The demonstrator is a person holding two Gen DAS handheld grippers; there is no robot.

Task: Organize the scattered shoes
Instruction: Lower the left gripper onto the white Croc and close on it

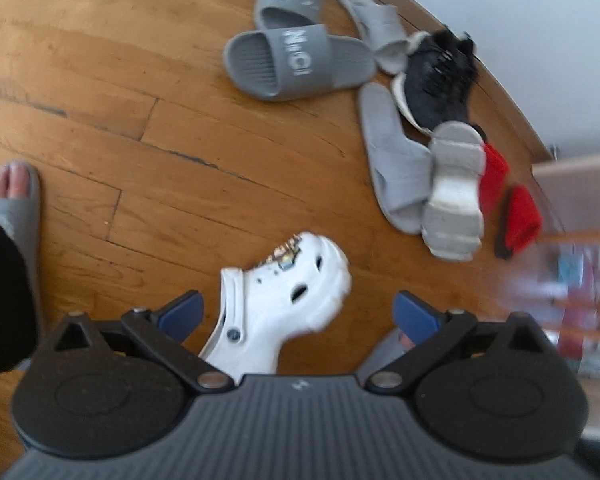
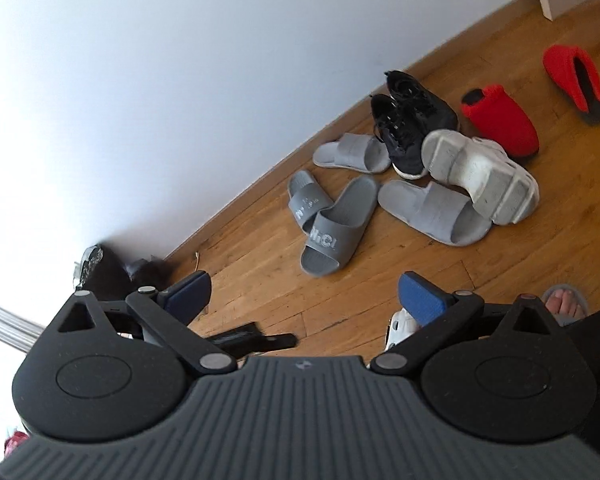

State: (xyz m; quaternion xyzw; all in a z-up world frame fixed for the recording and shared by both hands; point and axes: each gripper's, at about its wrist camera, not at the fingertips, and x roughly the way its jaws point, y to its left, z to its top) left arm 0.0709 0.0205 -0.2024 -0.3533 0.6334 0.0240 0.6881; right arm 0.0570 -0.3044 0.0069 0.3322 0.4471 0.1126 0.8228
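- Wooden floor (image 1: 120, 80) runs up to a pale wall (image 2: 140, 80), and shoes lie loose across the boards near the skirting.
- Left claw (image 1: 296, 312) hangs with its blue pads wide apart, gripping nothing; the white clog (image 1: 284, 300) lies on the floor right under it, between the pads as seen from above, so this claw is the nearer one.
- That clog lies on its side, long axis slanting from heel strap near the claw body to toe up and to the right; a grasp would have to close across that slant.
- Right claw (image 2: 304, 292) is also spread and empty, looking over bare boards toward the heap; a sliver of the same clog shows behind its right pad.
- Farther out, two dark grey slides (image 2: 328, 220) lie crossed, one over the other.
- Two lighter grey slippers (image 2: 432, 212) lie apart, and a chunky white sandal (image 2: 484, 176) rests sole-up across the nearer one.
- Black sneakers (image 2: 412, 128) sit against the skirting, with two red slippers (image 2: 504, 120) beyond them, well apart from each other.
- No pair stands lined up; the shoes lie scattered.
- A person's foot (image 1: 14, 196) in a grey slide stands to the left, clear of the clog.
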